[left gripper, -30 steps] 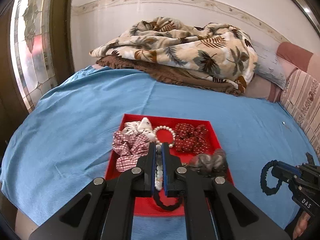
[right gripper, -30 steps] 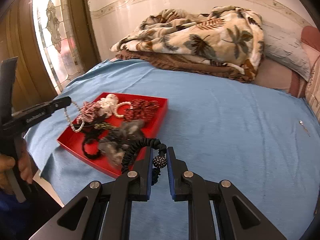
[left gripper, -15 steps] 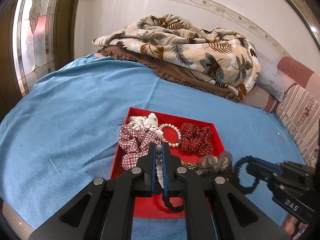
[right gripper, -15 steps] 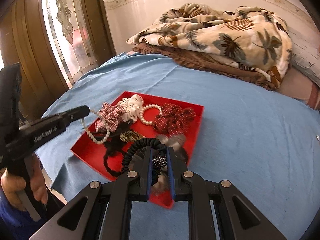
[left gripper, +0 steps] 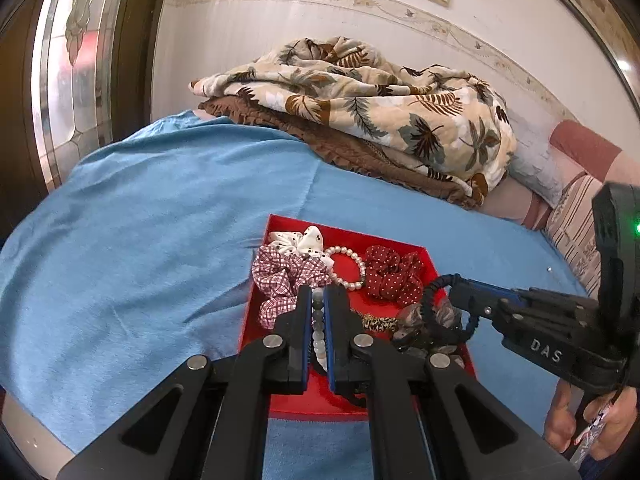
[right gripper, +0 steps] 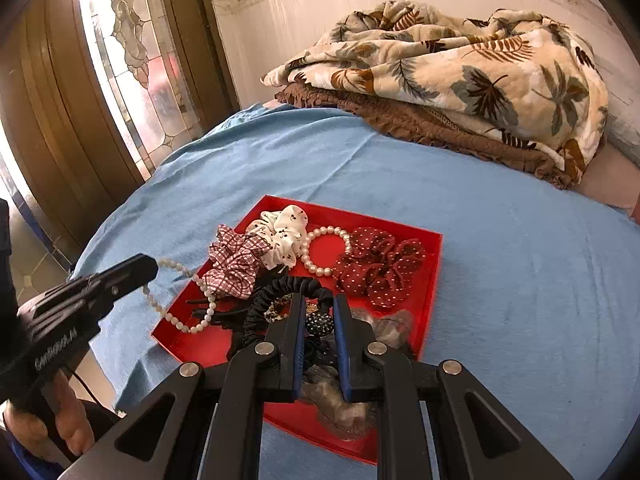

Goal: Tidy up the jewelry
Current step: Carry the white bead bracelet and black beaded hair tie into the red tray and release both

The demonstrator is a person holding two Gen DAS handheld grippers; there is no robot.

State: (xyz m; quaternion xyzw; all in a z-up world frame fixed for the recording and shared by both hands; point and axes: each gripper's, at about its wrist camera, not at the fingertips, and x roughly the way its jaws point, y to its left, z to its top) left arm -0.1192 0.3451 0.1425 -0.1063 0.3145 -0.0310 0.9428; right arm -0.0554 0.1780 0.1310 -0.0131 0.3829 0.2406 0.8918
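Our right gripper (right gripper: 315, 308) has come in from over the bare blue sheet at the right and now hangs above the near right part of the shallow red tray (right gripper: 436, 256). Its jaws have widened since a second ago: the black ruched hair tie with its dark beaded ball (right gripper: 319, 323) sits loosely in the gap, and we cannot tell whether the pads touch it. We judge this a release under way, with the tie about to drop among the grey gauzy scrunchie (right gripper: 384, 326) and the black pieces.

Our left gripper (left gripper: 318, 304) stays closed narrow on the long pearl-bead strand (right gripper: 176, 304), whose loop hangs over the tray's near left edge.

Farther in the tray lie the checked, white and red dotted scrunchies and a pearl bracelet (right gripper: 326, 251), unmoved. The pearl strand is probably next to be laid down.
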